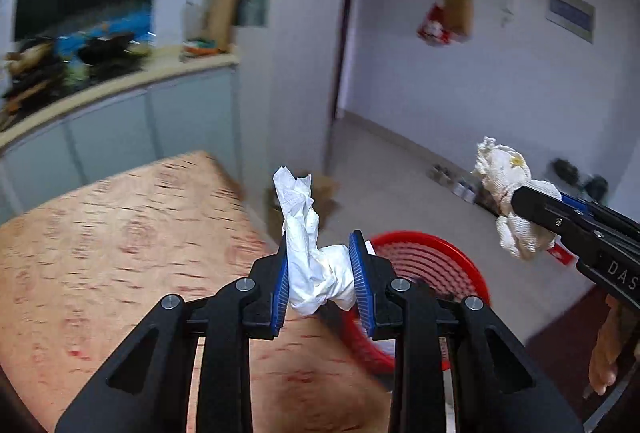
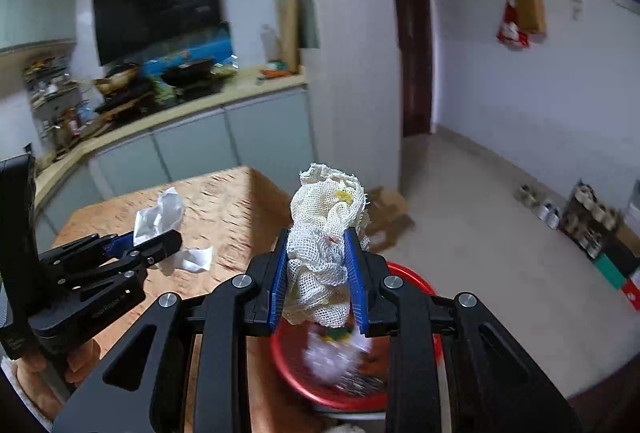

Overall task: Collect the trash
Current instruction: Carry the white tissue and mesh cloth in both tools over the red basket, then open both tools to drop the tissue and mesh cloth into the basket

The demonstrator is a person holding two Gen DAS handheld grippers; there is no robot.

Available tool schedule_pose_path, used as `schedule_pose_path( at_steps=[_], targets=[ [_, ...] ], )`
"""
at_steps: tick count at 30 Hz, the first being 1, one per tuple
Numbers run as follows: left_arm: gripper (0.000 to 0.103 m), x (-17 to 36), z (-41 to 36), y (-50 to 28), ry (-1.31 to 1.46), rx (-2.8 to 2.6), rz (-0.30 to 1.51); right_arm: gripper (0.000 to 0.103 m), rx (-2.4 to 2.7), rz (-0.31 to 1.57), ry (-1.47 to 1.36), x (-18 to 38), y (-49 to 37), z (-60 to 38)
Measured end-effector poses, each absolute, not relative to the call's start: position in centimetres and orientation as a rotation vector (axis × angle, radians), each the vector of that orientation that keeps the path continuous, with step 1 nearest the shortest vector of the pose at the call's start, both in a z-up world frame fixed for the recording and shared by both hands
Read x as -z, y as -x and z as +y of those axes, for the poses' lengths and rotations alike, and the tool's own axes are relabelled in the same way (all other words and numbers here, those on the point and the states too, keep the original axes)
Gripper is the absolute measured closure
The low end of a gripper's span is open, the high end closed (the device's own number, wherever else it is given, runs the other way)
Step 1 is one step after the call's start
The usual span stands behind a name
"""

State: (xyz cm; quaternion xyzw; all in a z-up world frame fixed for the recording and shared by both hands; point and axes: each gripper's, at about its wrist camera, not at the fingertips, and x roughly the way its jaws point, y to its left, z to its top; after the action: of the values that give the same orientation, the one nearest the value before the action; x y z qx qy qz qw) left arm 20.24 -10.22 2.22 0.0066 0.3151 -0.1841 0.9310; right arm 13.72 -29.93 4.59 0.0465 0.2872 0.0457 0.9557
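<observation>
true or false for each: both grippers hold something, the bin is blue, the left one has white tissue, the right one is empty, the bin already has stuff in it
1. Both grippers hold something. True: the left gripper and the right gripper each clamp a wad.
2. The bin is blue. False: the bin is red.
3. The left gripper holds white tissue. True.
4. The right gripper is empty. False: it grips a mesh cloth.
5. The bin already has trash inside. True.
</observation>
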Motion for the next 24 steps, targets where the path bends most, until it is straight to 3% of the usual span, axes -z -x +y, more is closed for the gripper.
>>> schedule_pose_path(
  at_steps=[9,12,15,17,19,24],
  targets=[
    [0.073,4.2,-16.9,-24.4,-0.040,0.518,0.819,0.076,-0.076,0.751,-0.148,1.5,-15.8,-33.6],
    [0.064,5.3,-17.6,-24.8,-0.044,0.525,0.845,0.075,-0.100,0.807,-0.191,3.5,-16.9,-34.2],
    [0.048,5.6,-17.2,-25.1,-0.033,0.528,0.848,0.067,-0.139,0.848,-0.277,5.2,-17.6,-35.0],
    [0.035,5.3,-16.7,-25.1,-0.018,0.535,0.839,0.052,-0.166,0.861,-0.326,5.5,-17.8,-35.4],
    [0.029,4.8,-16.2,-24.8,-0.017,0.538,0.820,0.046,-0.200,0.863,-0.383,5.8,-17.9,-35.7],
    [0.023,2.7,-15.1,-23.6,-0.058,0.468,0.754,0.045,-0.148,0.829,-0.341,4.4,-16.4,-35.3]
  ],
)
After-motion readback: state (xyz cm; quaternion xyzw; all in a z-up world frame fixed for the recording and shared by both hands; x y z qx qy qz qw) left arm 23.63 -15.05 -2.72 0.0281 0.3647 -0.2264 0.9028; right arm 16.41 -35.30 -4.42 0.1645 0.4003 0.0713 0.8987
